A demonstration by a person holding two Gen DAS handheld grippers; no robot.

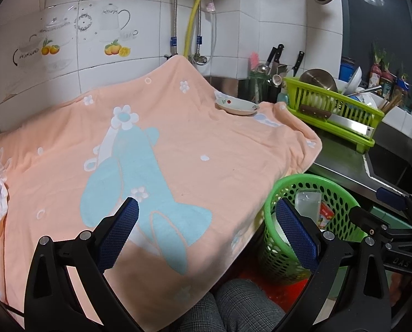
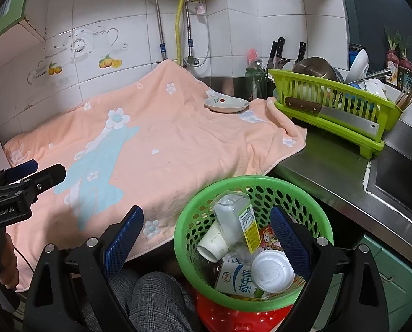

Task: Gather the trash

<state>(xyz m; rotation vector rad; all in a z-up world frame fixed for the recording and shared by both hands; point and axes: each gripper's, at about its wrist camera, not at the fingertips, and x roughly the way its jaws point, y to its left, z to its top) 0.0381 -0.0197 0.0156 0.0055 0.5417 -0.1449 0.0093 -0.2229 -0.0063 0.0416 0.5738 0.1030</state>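
Both tongs, left and right, stand spread and empty. We find the trash in the green basket, lower centre: milk carton, paper cup, plastic lid. We judge all light and crushable; grip the carton across its flat sides.

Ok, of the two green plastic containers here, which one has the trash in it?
The round perforated green basket below the counter edge, holding cartons and cups. The rectangular slatted dish rack up on the counter holds only dishes and a cleaver.
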